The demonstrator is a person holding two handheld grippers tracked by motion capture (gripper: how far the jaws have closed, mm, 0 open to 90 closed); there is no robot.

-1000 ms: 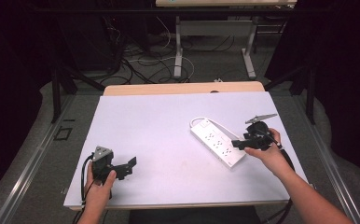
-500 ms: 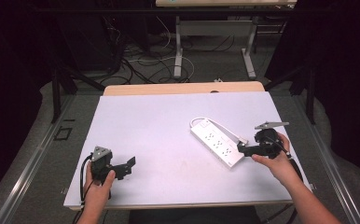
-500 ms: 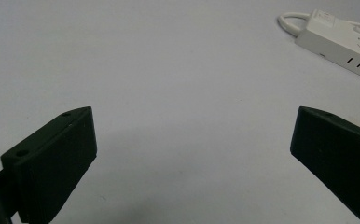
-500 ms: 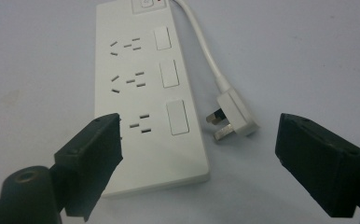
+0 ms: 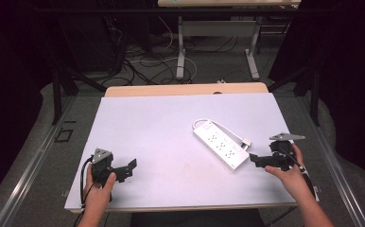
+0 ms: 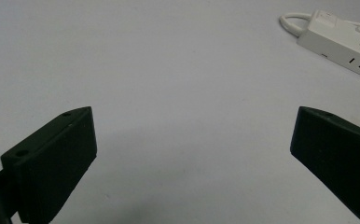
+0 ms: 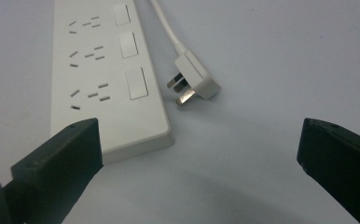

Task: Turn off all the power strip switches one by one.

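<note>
Power strip [image 5: 221, 148] flat on counter [image 5: 161, 127] | just ahead of right claw [image 5: 255, 160], apart (plug [image 7: 194, 79] beside it) | jaws just opened, spread, nothing between.

From my seat the power strip [image 5: 221, 147] reads plain white, with white rocker switches and dark socket slots in three sets. Its cord [image 7: 166, 25] and plug [image 7: 194, 77] are white too, the plug's pins a dull metal. Both tongs, left [image 5: 132, 166] and right [image 5: 255, 160], are matte black. The desk [image 5: 161, 127] is pale lavender-grey, with a tan wooden strip along its far edge.
</note>
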